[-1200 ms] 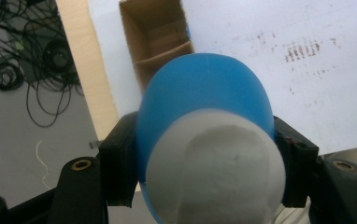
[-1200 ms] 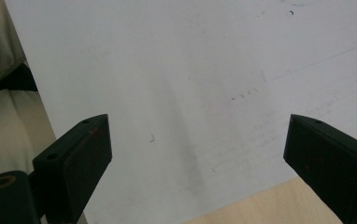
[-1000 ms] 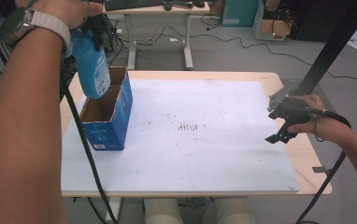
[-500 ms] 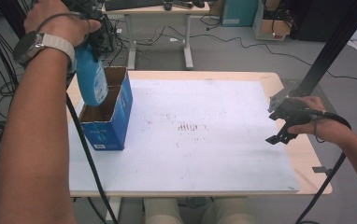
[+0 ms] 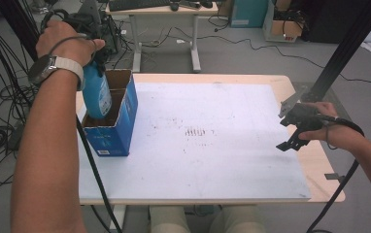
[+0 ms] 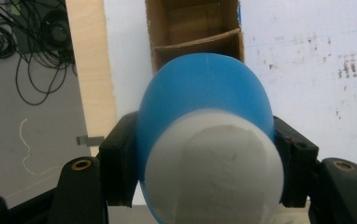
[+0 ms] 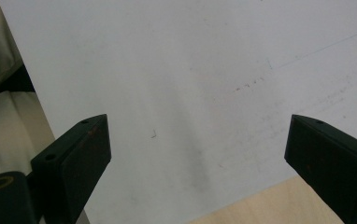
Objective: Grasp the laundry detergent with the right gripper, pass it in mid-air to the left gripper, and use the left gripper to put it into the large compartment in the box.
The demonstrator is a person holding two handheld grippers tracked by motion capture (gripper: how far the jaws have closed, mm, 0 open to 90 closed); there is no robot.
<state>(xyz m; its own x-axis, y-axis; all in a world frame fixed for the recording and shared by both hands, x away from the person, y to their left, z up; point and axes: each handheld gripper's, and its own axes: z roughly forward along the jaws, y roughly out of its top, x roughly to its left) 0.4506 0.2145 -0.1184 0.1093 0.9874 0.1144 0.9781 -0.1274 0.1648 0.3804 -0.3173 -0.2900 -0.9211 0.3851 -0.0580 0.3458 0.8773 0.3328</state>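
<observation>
My left gripper (image 6: 204, 186) is clenched on the one blue bottle (image 6: 200, 98), a jaw pressed to each side of it just below its white cap (image 6: 214, 168). In the high view that left gripper (image 5: 93, 58) sits at the upper left of the frame, and the bottle (image 5: 97, 94) hangs from it nearly upright, its lower end dipped into the open top of the single blue cardboard box (image 5: 113, 131). The box (image 6: 195, 32) has two compartments parted by one cardboard divider; in the left gripper view the bottle covers the nearer one.

The left hand (image 5: 67, 41) wraps the gripper from above, a watch on the wrist, the forearm running straight up the left edge of the frame.

My right gripper (image 7: 197, 154) is released, its two jaws spread wide over bare white sheet. In the high view it (image 5: 295, 131) hovers at the right edge of the white sheet (image 5: 212, 145), held in the right hand (image 5: 324, 124), the forearm coming in from the lower right corner. The sheet covers most of the one wooden bench (image 5: 319, 179).
</observation>
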